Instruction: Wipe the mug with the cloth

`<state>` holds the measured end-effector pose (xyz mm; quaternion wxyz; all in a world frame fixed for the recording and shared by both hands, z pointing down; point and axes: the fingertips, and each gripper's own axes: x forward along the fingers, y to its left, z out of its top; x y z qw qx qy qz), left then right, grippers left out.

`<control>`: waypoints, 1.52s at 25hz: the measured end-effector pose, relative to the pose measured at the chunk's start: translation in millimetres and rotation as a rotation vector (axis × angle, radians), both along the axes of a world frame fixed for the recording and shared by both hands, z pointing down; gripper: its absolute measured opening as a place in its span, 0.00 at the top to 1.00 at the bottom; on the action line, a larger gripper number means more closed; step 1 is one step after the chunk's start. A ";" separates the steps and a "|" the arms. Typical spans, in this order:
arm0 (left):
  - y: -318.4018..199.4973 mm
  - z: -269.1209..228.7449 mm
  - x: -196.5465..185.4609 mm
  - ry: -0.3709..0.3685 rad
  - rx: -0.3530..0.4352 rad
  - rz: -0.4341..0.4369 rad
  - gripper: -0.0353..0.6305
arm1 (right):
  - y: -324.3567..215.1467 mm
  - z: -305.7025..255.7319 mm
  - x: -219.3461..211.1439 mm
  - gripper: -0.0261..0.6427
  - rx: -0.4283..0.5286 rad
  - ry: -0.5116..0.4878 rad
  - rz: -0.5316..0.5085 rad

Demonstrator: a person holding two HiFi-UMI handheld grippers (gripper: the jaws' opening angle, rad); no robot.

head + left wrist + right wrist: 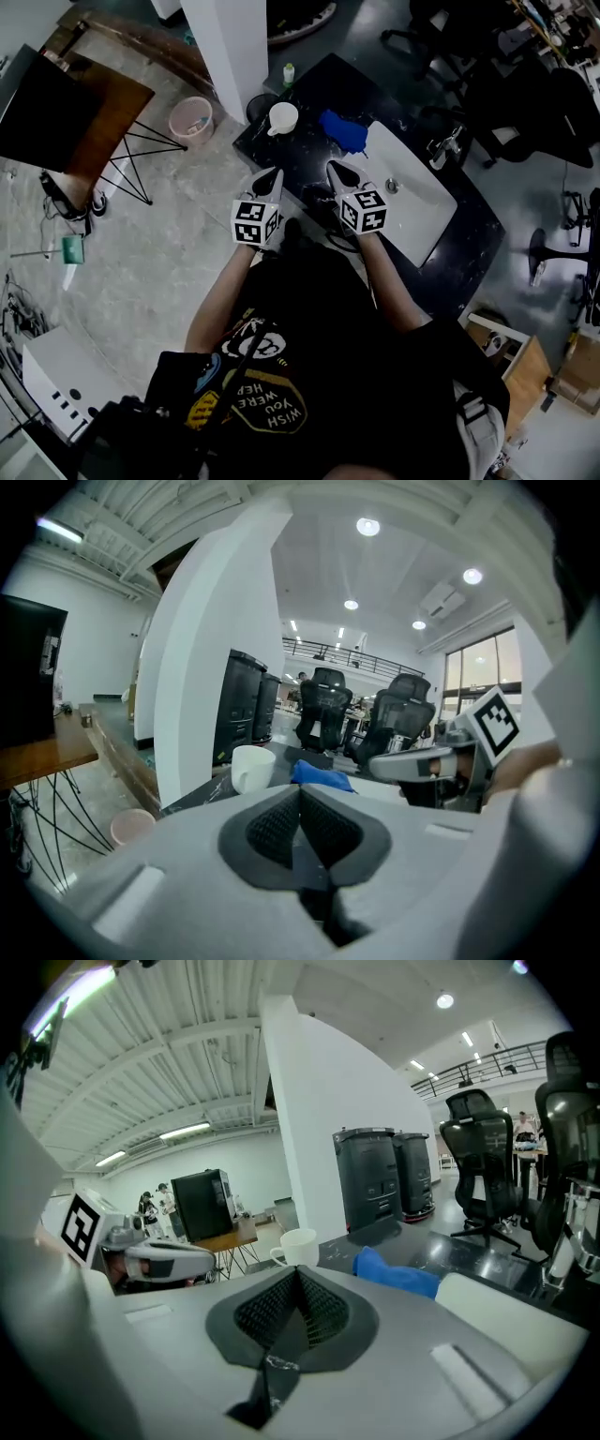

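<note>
A white mug [282, 117] stands on the dark counter [309, 159] near its far left corner. It also shows in the left gripper view as the mug [251, 766] and in the right gripper view as the mug [298, 1246]. A crumpled blue cloth [344, 131] lies to its right, beside the white sink [412, 192]; the cloth [322, 775] and cloth [397, 1273] appear ahead of both grippers. My left gripper [272, 175] and right gripper [336, 171] hover side by side over the counter's near edge, short of both things. Both are shut and hold nothing.
A tap [446, 145] stands behind the sink. A white pillar [230, 47] rises just left of the counter, with a pink bin [191, 119] and a wooden table [103, 122] on the floor to the left. Office chairs [525, 103] stand at the right.
</note>
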<state>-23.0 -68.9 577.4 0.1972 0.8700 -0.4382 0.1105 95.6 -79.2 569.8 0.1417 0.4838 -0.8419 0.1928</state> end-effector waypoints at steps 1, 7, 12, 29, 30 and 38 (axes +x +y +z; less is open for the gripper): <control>-7.9 4.3 -0.4 -0.001 0.000 -0.011 0.94 | -6.8 1.2 2.1 0.96 -0.002 -0.014 -0.009; -52.4 8.7 -8.7 -0.017 -0.007 -0.116 0.94 | -43.9 28.8 9.5 0.96 -0.021 0.030 -0.095; -73.8 1.3 -12.4 -0.044 0.007 -0.140 0.94 | -91.4 44.8 43.5 0.91 -0.035 0.006 -0.023; -105.7 24.0 -45.2 -0.012 -0.080 -0.187 0.94 | -137.2 132.9 33.0 0.76 -0.205 0.391 -0.164; -106.6 26.8 -45.1 -0.014 -0.083 -0.187 0.94 | -130.8 133.2 24.8 0.76 -0.223 0.381 -0.213; -147.8 35.3 -52.2 -0.016 -0.093 -0.227 0.94 | -183.6 74.2 -16.3 0.77 -0.092 0.275 -0.252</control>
